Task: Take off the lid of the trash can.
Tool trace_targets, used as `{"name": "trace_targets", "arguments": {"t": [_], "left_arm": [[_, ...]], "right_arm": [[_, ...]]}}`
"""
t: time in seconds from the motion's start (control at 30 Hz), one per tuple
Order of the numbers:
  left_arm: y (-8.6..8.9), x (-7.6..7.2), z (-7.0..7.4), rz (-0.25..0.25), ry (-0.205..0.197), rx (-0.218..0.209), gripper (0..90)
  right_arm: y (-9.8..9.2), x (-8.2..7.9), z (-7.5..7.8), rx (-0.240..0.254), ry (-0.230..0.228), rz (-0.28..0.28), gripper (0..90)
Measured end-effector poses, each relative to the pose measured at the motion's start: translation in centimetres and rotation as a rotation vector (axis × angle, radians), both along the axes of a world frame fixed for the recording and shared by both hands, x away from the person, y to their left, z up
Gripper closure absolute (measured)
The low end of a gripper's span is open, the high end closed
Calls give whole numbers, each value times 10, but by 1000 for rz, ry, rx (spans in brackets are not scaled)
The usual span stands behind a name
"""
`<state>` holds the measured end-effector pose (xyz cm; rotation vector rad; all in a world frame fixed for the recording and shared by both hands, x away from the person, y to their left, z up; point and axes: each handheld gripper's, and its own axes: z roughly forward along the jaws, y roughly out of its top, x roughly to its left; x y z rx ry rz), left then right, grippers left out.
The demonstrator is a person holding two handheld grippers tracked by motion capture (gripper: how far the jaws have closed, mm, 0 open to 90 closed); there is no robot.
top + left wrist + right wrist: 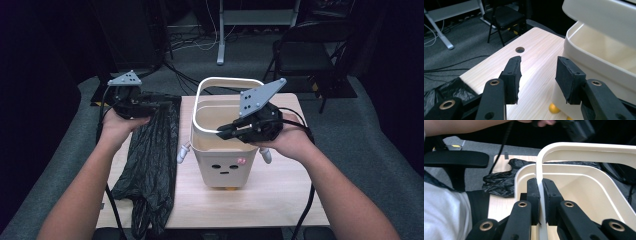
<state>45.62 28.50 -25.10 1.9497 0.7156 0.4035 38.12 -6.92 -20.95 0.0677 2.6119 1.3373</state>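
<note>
the cream plastic bin with a printed face (225,167) stands mid-table on the pale wooden table (280,195). the right gripper (226,131) is clamped on its thin hoop handle (539,173). the left gripper (537,75), jaws apart and empty, hovers at nine o'clock above the crumpled black plastic bag (152,155). judged rigid, light and smooth; the bag limp and slippery, best pinched at its hem.

It looks like a lab or office recording space: a small wooden table (280,200) stands on grey carpet (380,145), with loose cables (200,42) trailing across the floor, a folding chair (305,55) behind it, a white desk leg (220,32), and dark surroundings.
</note>
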Motion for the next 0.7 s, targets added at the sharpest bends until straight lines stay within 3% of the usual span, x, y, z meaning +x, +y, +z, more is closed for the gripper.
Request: {"name": "trace_targets", "arguments": {"t": [0.33,0.6,0.7], "left_arm": [[26,-23,-32,31,4,14,538],[36,-44,-63,53,-2,43,533],[39,-50,-71,60,-4,32,533]], "right_arm": [[-17,16,-3,4,-37,-128,844],[-31,34,-10,12,-39,-222,843],[-37,43,-11,15,-33,-249,844]]}}
